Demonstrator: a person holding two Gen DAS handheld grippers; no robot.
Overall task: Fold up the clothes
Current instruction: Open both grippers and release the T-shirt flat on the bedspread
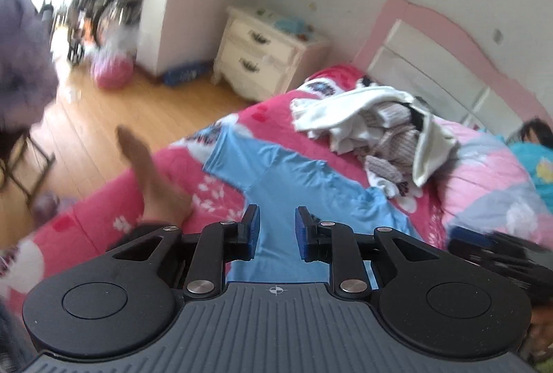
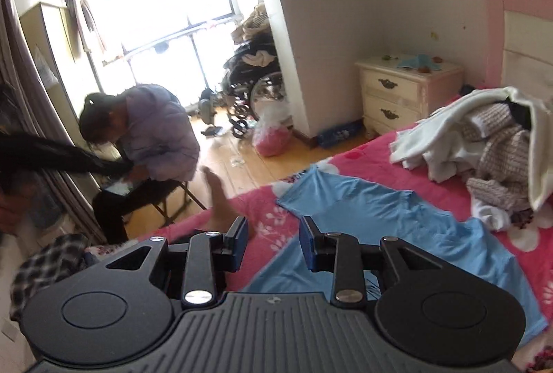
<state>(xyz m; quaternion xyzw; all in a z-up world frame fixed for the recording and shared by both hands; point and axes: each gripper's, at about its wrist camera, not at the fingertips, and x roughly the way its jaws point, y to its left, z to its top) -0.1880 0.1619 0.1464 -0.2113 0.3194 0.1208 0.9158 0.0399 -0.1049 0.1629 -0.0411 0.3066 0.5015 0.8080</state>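
A blue T-shirt (image 1: 304, 179) is spread on the bed (image 1: 114, 200); both grippers' fingers (image 1: 249, 228) (image 2: 238, 241) are parted, seemingly grasping nothing.

Pink flowered bed (image 2: 345, 165) bearing a spread blue T-shirt (image 2: 397, 228) and a heaped clothes pile (image 2: 484, 145) (white, grey knits) nearer the headboard.

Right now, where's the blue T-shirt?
The blue T-shirt lies spread on the pink bedspread, ahead of both grippers, with the clothes pile beyond it toward the headboard.
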